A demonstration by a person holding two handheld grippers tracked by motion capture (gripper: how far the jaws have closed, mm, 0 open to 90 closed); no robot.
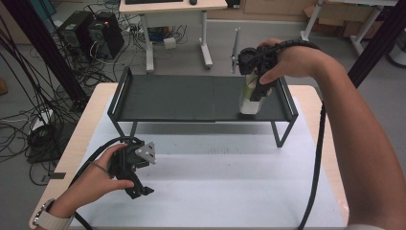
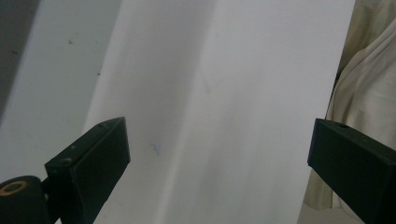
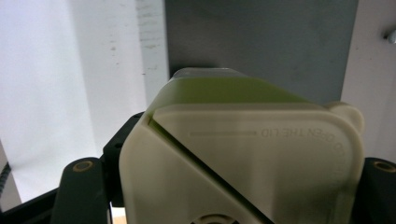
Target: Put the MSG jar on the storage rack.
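My right gripper (image 1: 252, 93) is shut on a pale container with a cream lid and green contents (image 3: 243, 154). In the high view the container (image 1: 249, 101) stands upright at the right end of the black shelf (image 1: 182, 103), its base on or just above the shelf top. The lid carries raised lettering. My left gripper (image 1: 139, 189) hovers low over the white mat (image 1: 220, 187) near the table's front left. Its jaws stand wide apart in the left gripper view, with only bare white mat (image 2: 210, 107) between them.
The black shelf has raised side rails and thin legs, and spans the back of the table. Beyond the table stand a desk (image 1: 172, 19), computer towers (image 1: 91, 31) and tangled cables on the floor. A cream sleeve (image 2: 369, 88) hangs at the right of the left gripper view.
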